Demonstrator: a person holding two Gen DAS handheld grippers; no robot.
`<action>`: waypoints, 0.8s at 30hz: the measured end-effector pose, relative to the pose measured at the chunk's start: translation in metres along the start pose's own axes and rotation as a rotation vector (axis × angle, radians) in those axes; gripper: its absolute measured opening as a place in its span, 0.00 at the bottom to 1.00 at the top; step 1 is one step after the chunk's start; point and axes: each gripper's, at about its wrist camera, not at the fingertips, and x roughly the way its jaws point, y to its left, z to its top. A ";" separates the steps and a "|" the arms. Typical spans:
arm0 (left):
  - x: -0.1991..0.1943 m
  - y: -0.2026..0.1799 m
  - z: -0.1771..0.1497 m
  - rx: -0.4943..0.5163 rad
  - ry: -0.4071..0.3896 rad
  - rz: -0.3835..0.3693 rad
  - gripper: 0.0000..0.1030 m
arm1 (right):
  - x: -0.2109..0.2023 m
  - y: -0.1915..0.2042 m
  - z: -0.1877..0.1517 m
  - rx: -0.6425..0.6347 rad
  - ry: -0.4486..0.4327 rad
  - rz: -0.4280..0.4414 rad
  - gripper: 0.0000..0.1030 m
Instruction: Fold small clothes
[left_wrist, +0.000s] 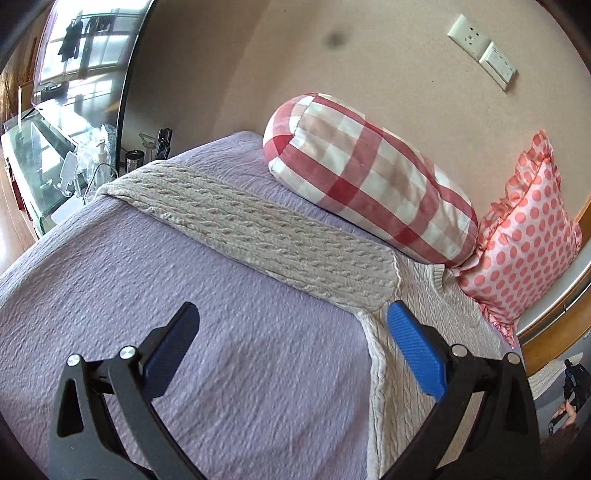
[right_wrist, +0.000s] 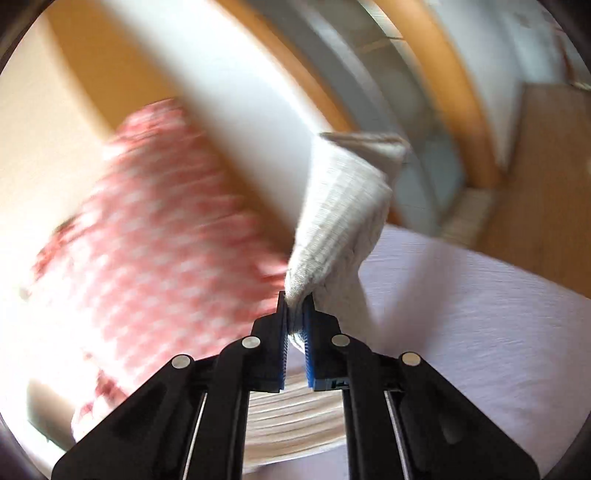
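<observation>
Two grippers are in view, one per wrist camera. The left gripper (left_wrist: 291, 314) hangs above the lavender bedspread (left_wrist: 184, 350) with its blue-padded fingers spread wide and nothing between them; the right-hand pad (left_wrist: 413, 347) stands over the edge of the cream cable-knit sweater (left_wrist: 424, 295), but contact cannot be confirmed. The sweater lies flat on the bedspread, its body running toward the lower edge of the frame. One sleeve (left_wrist: 251, 221) is stretched out straight across the bed toward the far left corner. Beyond the sleeve, a red-and-white checked bolster (left_wrist: 369, 184) rests against the wall, touching a pink polka-dot cushion (left_wrist: 524, 240) to its right. A glass-topped stand (left_wrist: 37, 155) holding small items sits past the bed's left corner.

The right gripper (right_wrist: 297, 299) has its fingers pressed together on a fold of the sweater's other sleeve (right_wrist: 343, 206), which rises lifted and bunched above the pads, its ribbed cuff at the top. This view is motion-blurred; the cushion (right_wrist: 147, 221) shows as a pink smear at left, with the bedspread (right_wrist: 480, 314) at right.
</observation>
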 end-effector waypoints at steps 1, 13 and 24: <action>0.002 0.006 0.005 -0.022 0.000 -0.007 0.98 | 0.005 0.033 -0.010 -0.046 0.028 0.073 0.08; 0.053 0.073 0.045 -0.302 0.088 -0.049 0.90 | 0.063 0.211 -0.174 -0.305 0.458 0.390 0.48; 0.071 0.150 0.087 -0.579 0.024 -0.086 0.60 | 0.031 0.147 -0.153 -0.328 0.360 0.263 0.67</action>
